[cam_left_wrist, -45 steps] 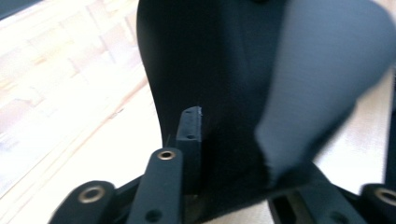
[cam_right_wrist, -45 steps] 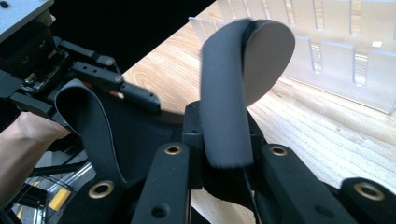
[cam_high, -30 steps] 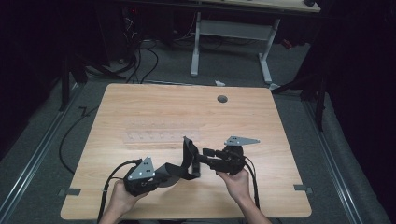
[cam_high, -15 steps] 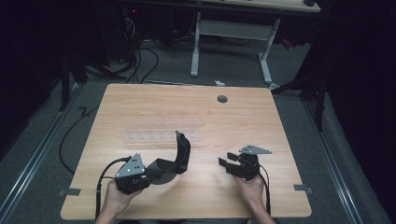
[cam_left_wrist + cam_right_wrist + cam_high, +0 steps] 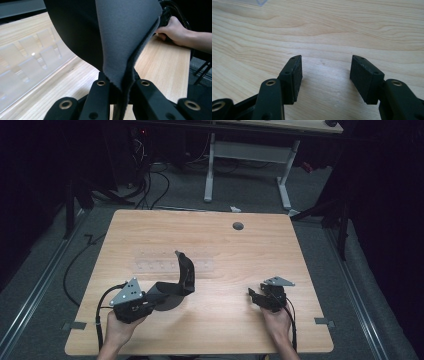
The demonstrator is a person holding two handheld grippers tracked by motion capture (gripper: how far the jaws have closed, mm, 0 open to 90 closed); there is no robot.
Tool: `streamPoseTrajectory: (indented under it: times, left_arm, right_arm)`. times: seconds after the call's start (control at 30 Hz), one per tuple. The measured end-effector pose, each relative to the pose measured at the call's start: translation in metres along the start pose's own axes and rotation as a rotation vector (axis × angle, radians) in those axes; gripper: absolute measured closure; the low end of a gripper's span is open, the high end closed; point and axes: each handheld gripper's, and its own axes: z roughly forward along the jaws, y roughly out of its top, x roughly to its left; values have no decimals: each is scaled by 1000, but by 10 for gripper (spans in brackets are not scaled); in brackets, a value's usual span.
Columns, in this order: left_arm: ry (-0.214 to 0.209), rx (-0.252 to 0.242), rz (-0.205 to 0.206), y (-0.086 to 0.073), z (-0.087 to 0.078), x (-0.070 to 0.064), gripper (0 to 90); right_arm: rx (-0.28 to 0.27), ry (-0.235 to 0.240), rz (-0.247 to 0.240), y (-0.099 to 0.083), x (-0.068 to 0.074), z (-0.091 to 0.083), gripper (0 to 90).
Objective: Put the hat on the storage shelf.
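Pinching a dark, soft sheet by one edge, the left gripper (image 5: 150, 296) lifts it off the near-left part of the wooden table (image 5: 260, 250). The sheet (image 5: 181, 276) looks like a thin foam or felt pad, black on one face and grey on the other, as the left gripper view shows (image 5: 125, 37). It curls over on itself as it rises, arching up and away from the jaws toward the middle of the table, so I judge it light, limp and easily bent, with no stiffness to keep a shape of its own. It should not slip much: the fuzzy surface gives the pads something to bite. An edge or corner is the place to take it; a grip in the middle would only fold it.

Its long axis runs from the clamped end near the person's left hand (image 5: 117, 330) up and forward, with the free tip (image 5: 178, 254) pointing at the far side, above a clear plastic tray (image 5: 165, 266) that lies flat on the wood just behind it.

Over on the near-right, well apart from the sheet, the right gripper (image 5: 256, 297) sits low over bare wood with its jaws spread and nothing between them (image 5: 325, 75).
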Motion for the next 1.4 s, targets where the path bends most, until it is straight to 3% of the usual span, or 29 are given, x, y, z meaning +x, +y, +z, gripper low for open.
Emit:
streamPoseTrajectory:
  times: [0.13, 0.37, 0.87, 1.4]
  left_arm:
    - [10, -7, 0, 3, -1, 3, 864]
    - [42, -41, 5, 12, -5, 11, 864]
    - [106, -158, 16, 36, -11, 24, 862]
    - [169, -225, 14, 50, -13, 38, 862]
  right_arm:
    - [0, -9, 1, 0, -2, 0, 429]
    - [12, -53, -49, 2, 3, 3, 414]
    - [13, -54, -48, 2, 3, 3, 407]
    - [14, -55, -47, 2, 3, 3, 403]
